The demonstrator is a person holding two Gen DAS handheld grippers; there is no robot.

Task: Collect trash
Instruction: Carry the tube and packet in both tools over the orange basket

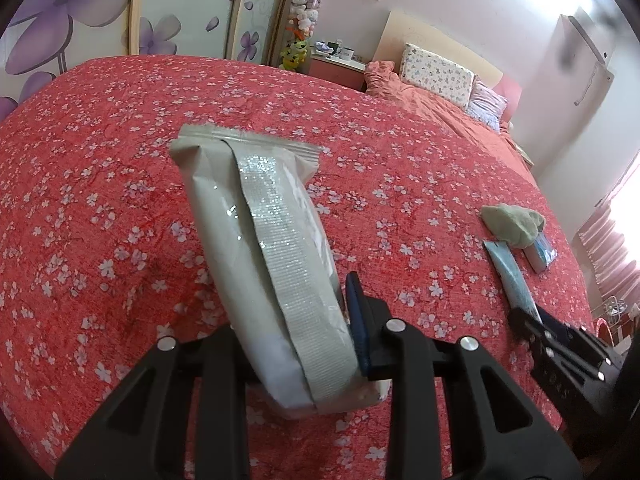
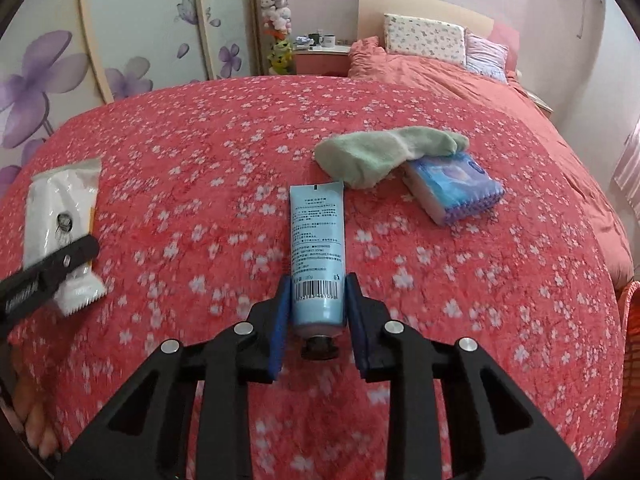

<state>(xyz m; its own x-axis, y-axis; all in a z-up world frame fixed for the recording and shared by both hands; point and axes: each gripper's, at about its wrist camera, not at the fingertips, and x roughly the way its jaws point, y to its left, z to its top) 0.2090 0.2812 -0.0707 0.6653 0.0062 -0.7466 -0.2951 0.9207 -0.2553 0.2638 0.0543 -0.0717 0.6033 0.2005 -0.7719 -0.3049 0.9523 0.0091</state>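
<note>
Left gripper (image 1: 304, 344): clamped on the white packet (image 1: 264, 256), above the red bedspread (image 1: 100, 160).
Right gripper (image 2: 316, 312): closed around the blue tube (image 2: 318, 240), lying on the bedspread, near the green cloth (image 2: 380, 152).

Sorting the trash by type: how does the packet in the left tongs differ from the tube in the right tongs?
The grey-white packet is a wide, flat-sealed wrapper with a crimped end and a glittery seam strip; the light blue tube is narrower, rounded, with a dark cap and a barcode. The packet's back is plain, while the tube carries printed text. Both are gripped near one end, the packet by the left tongs and the tube by the right tongs, over the red floral bedspread.
</note>
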